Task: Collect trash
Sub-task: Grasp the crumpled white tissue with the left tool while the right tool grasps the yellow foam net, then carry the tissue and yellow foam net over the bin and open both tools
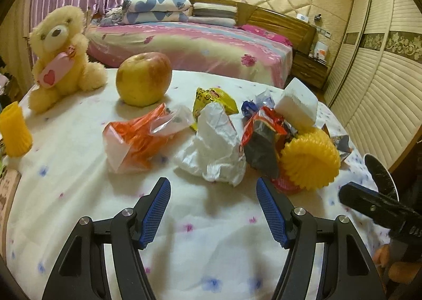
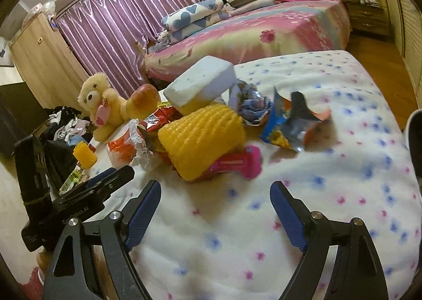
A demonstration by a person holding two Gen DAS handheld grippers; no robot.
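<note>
Both tongs are held apart and empty. The crumpled white wrapper [image 1: 213, 147] lies on the tablecloth [image 1: 200, 247] straight ahead of the left gripper [image 1: 213, 210], nearer it than the right gripper [image 2: 215, 210].

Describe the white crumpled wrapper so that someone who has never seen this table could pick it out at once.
On the flower-print tablecloth, find the litter heap in front of the apple. The white crumpled wrapper lies at the heap's near edge, straight ahead of the open left gripper, between the orange-and-clear bag and the red-and-black packet. It is the only plain white, paper-like piece there.
</note>
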